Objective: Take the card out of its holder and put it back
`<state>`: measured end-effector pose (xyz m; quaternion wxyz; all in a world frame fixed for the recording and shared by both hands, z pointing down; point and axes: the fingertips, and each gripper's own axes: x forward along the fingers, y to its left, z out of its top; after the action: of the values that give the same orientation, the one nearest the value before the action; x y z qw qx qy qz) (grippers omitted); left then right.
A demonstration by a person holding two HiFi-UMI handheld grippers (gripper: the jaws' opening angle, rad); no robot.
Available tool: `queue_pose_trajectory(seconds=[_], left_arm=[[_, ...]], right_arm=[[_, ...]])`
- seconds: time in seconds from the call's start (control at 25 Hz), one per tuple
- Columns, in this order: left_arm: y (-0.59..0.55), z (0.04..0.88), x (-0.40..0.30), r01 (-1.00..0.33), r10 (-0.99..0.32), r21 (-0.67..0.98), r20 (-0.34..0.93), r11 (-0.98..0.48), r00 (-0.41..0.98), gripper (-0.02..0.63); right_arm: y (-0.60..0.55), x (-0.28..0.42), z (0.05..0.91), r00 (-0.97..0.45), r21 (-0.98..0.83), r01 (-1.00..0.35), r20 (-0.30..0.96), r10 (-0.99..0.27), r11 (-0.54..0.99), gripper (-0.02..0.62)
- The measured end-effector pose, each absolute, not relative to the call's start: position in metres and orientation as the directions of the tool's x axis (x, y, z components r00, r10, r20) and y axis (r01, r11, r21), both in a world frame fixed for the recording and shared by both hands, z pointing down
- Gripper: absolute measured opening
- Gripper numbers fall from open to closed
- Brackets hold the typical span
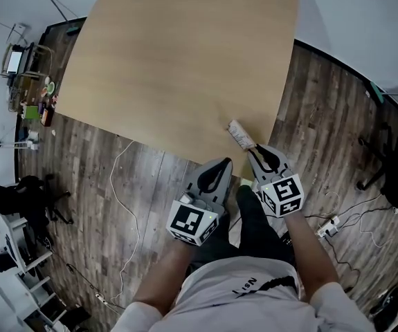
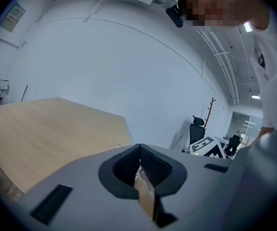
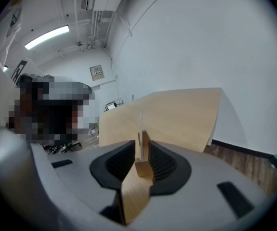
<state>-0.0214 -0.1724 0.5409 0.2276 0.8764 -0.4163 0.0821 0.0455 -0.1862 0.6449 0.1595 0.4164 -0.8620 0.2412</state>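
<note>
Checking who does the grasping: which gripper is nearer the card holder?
Right. The right gripper has the holder between its fingers; the left gripper hangs apart, to the holder's left, nearer the person.

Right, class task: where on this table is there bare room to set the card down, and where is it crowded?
Nearly all the table is bare, from its far edge to its left edge. Only the near corner is crowded: the card holder sits there in the jaws of the right gripper, the left gripper close beside.
</note>
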Motion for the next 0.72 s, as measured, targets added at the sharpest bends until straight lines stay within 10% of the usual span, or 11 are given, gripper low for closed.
queue_pose_trajectory(seconds=[0.72], left_arm=[[-0.168,0.566,-0.029,-0.781,-0.677,0.344,0.392,-0.521,0.623,0.012]], right_arm=[[-0.200,0.042,0.645,-0.613,-0.207,-0.783,0.418,-0.670,0.587,0.026]])
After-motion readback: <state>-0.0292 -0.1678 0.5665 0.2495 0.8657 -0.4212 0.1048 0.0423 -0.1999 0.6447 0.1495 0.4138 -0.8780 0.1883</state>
